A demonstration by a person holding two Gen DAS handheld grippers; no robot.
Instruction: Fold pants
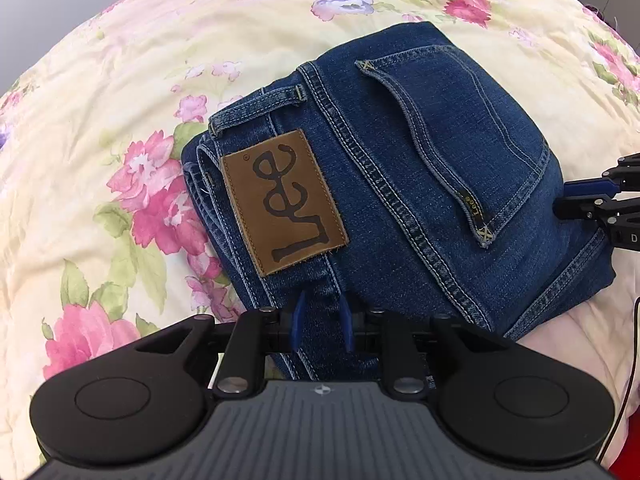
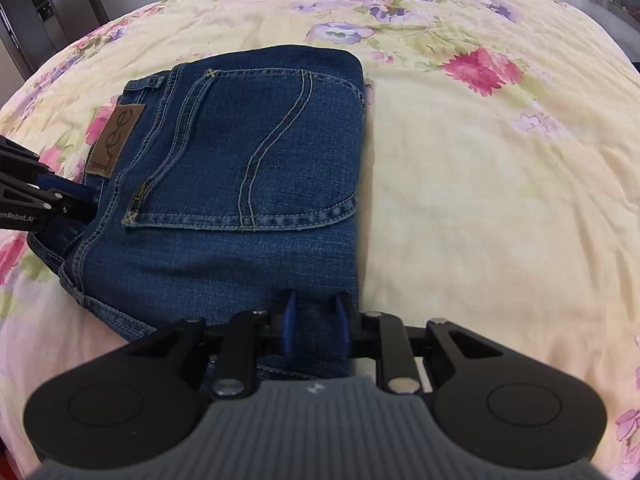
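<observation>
Blue denim pants lie folded into a compact stack on the floral bedspread, back pocket and brown Lee patch facing up. They also show in the right wrist view. My left gripper grips the near edge of the stack by the waistband, denim between its blue pads. My right gripper grips the near right corner of the stack, denim between its pads. Each gripper shows in the other's view, the right gripper at the stack's right side, the left gripper at its left.
The cream bedspread with pink and purple flowers spreads wide to the right of the pants and to the left. A dark cabinet stands beyond the bed at far left.
</observation>
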